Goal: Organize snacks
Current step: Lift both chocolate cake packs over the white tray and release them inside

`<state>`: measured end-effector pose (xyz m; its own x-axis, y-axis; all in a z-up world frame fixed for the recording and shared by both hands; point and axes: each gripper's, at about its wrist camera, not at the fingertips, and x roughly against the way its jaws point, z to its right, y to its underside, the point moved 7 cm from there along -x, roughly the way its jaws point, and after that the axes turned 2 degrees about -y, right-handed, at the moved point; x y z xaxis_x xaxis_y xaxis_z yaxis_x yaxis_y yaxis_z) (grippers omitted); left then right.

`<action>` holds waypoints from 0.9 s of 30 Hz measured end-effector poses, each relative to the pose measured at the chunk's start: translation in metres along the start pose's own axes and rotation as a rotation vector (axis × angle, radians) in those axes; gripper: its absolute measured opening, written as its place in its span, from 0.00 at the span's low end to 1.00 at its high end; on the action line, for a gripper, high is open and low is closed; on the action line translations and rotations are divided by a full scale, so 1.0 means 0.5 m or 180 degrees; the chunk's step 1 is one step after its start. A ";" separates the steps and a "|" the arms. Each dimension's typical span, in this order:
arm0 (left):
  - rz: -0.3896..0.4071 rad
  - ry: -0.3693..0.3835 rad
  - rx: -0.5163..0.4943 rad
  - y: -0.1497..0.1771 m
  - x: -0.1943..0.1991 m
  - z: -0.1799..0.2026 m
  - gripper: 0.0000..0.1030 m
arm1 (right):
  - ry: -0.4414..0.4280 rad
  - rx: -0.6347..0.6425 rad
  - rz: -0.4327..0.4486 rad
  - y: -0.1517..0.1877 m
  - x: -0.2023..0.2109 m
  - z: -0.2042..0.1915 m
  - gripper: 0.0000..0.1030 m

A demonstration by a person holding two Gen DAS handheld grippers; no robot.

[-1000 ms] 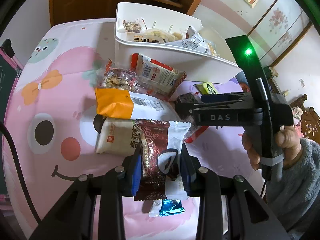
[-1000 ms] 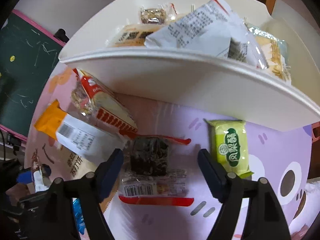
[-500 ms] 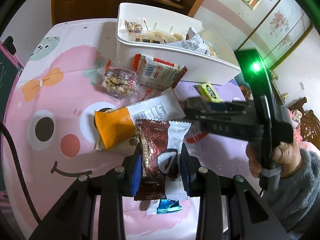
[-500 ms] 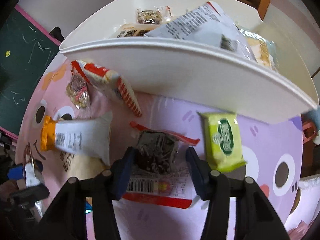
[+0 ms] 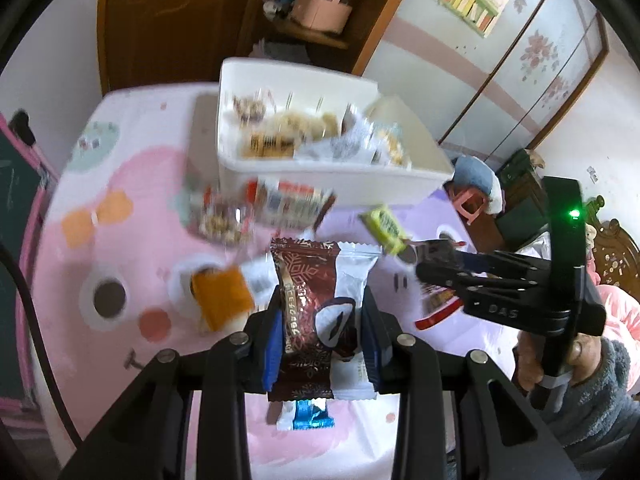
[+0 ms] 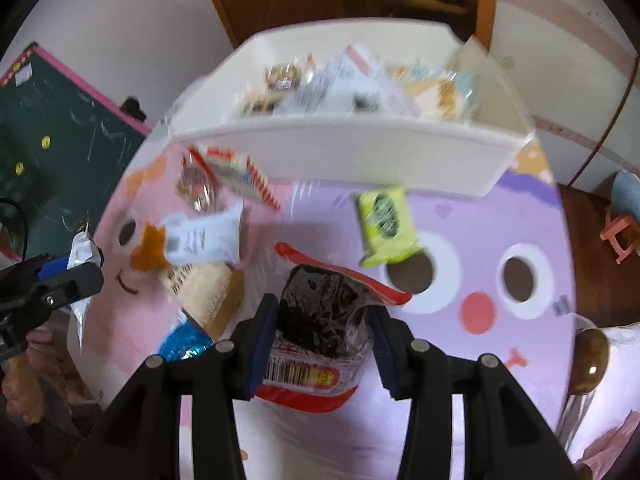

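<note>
Snacks lie on a worktop (image 5: 132, 168) with a pink and purple cartoon cover, and more of them fill the white bin (image 5: 320, 160) at the upper middle of the left wrist view. In the right wrist view the same bin (image 6: 360, 148) sits at the top centre, with blurred packets inside.

Below the bin, at the left of the right wrist view, an orange-and-white packet (image 6: 192, 240) lies on a beige packet (image 6: 204, 288), and a red-and-white packet (image 6: 240, 176) lies just beside the bin wall. A clear bag of nuts (image 6: 196, 188) lies next to it. A yellow-green packet (image 6: 386, 224) lies near the bin at the centre right.

The left hand-held gripper (image 5: 320, 320) is at the bottom centre of its view; its jaws are narrow and clamp a brown-and-white chocolate wrapper (image 5: 316, 312). Below it a small blue packet (image 5: 310, 418) lies on the cover.

The right hand-held gripper (image 6: 322, 320) is closing its jaws on a clear packet with a dark snack and red edge (image 6: 320, 316), and both pads touch the packet. A hand (image 5: 560, 360) in a grey fleece sleeve holds this gripper.
</note>
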<state>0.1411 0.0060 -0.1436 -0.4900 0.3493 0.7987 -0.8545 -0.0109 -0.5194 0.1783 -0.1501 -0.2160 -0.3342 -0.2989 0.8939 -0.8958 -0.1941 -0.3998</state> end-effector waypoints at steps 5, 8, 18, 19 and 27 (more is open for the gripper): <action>0.0217 -0.0172 -0.0139 -0.119 0.052 0.032 0.31 | 0.0133 0.0048 0.0432 -0.089 0.124 0.014 0.44; 0.0390 -0.0259 -0.0180 -0.203 0.086 0.049 0.31 | 0.0327 0.0116 0.0686 -0.156 0.201 0.026 0.44; 0.0755 -0.0602 -0.0252 -0.441 0.133 0.087 0.31 | 0.0812 -0.0007 0.1350 -0.387 0.364 0.052 0.45; 0.0743 -0.0622 -0.0263 -0.449 0.123 0.087 0.31 | 0.0812 -0.0044 0.1362 -0.407 0.358 0.055 0.45; 0.0547 -0.0804 -0.0254 -0.482 0.006 0.055 0.31 | 0.0796 -0.0124 0.1063 -0.485 0.226 0.058 0.45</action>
<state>0.3410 -0.0162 -0.0078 -0.6620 0.1049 0.7422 -0.7441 0.0273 -0.6675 0.3663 -0.1639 -0.0237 -0.6647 -0.1025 0.7400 -0.7350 -0.0882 -0.6724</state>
